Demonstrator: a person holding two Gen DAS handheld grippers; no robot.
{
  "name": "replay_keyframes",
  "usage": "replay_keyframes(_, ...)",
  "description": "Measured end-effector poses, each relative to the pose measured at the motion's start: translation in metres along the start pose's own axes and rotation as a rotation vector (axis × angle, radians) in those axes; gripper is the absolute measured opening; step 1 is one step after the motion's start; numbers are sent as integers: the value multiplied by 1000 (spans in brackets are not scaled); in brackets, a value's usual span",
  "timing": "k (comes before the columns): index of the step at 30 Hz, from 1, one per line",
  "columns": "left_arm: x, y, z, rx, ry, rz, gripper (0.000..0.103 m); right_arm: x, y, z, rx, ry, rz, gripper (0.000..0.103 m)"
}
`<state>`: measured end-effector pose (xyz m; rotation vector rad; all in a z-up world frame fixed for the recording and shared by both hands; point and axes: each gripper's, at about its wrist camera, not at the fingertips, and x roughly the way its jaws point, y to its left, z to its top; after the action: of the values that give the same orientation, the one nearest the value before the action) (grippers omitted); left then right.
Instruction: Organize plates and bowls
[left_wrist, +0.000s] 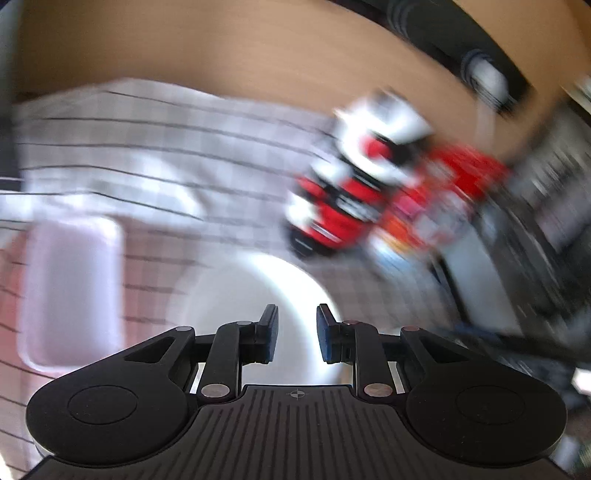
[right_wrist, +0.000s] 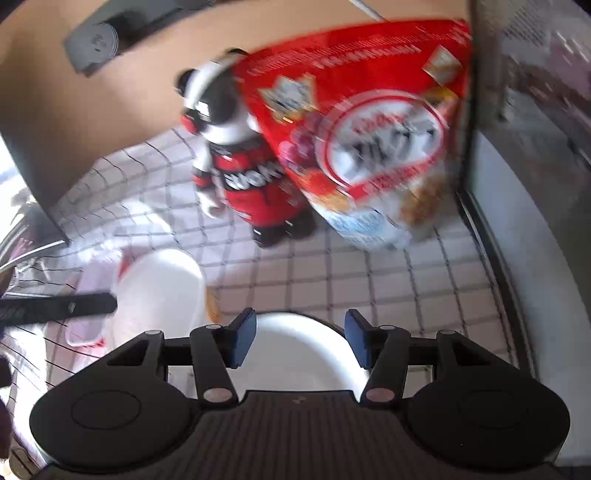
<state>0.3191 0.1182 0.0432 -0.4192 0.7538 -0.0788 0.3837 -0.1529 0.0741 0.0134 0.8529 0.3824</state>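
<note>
The left gripper (left_wrist: 297, 334) has its jaws a little apart, empty, above a round white plate (left_wrist: 229, 295) lying flat. The right gripper (right_wrist: 300, 341) is open, nothing gripped; a round white bowl (right_wrist: 295, 354) sits between its jaws, mouth up

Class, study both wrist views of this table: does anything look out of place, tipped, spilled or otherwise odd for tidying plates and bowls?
Yes: among the white dishes on the checked cloth stand a toy figure and a red cereal bag, which leans. Nothing looks spilled; blur hides finer detail.

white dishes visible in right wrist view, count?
2. One white bowl sits just below the right gripper, seen between its open fingers; another white dish lies to its left on the checked cloth. Blur and the gripper body may hide more.
</note>
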Motion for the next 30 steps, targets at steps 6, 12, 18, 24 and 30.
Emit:
replay_keyframes(6,22,47,19,-81,39,155,24,33,36,3,-11,61,37,53)
replay_keyframes(12,47,57,14,-56,122,205,27,87,74,14,-59,155,15,53)
replay_keyframes(18,61,69,1,-71,178,191,29,117,86,11,-106,210,-77,52)
replay_keyframes(24,60,71,-4,-119,206,108,27,121,99,8,-119,258,13,22)
replay_keyframes(30,19,40,9,-60,131,74,27,70,99,19,-126,139,38,21)
